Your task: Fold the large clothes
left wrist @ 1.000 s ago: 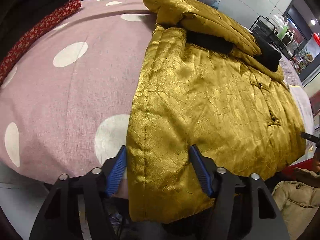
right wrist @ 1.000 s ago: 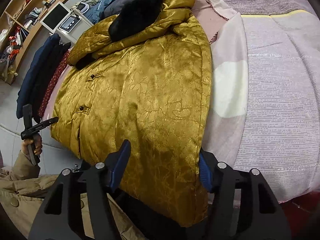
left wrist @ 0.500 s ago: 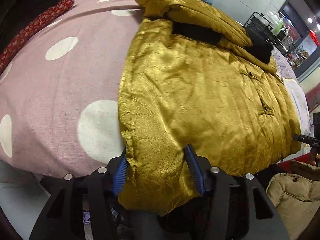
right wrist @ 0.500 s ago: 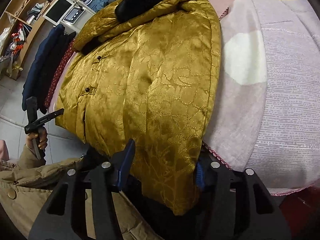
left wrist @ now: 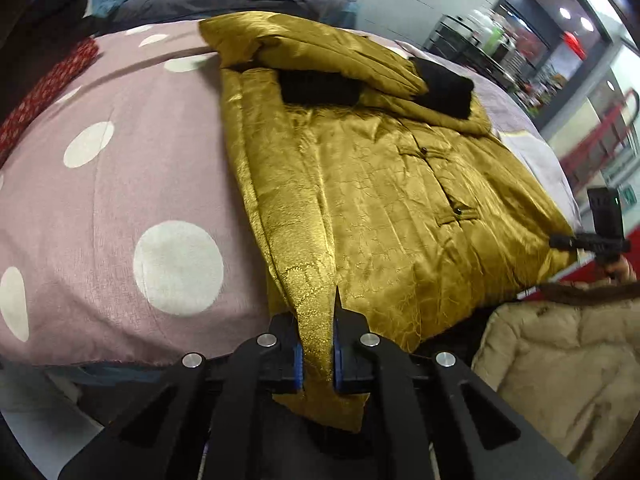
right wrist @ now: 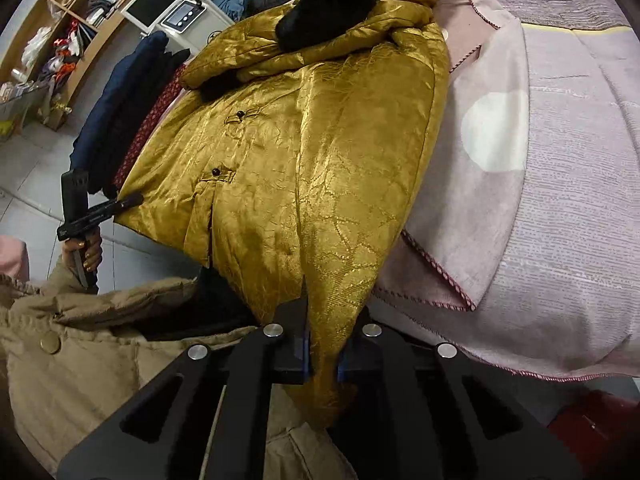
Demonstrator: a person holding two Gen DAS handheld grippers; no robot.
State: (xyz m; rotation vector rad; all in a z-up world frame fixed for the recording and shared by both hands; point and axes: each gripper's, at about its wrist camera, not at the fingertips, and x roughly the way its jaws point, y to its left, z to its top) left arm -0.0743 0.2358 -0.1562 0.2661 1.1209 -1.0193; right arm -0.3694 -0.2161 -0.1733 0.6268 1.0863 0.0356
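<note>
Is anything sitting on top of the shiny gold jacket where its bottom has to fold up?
Only its own parts: the folded sleeves with black fur cuffs lie across the gold jacket near the collar. Both the left gripper and right gripper have just closed on the hem.

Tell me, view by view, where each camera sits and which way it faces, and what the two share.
Left wrist: on the left gripper, looking forward and down over the gold jacket on the pink dotted cover; the jaws have just closed on the hem; a beige coat sleeve shows at right.
Right wrist: on the right gripper, looking forward and down over the jacket's other side; its jaws have likewise just closed on the hem; the hand holding the other gripper shows at left.
Shared: jacket, black fur cuff, dotted cover.
</note>
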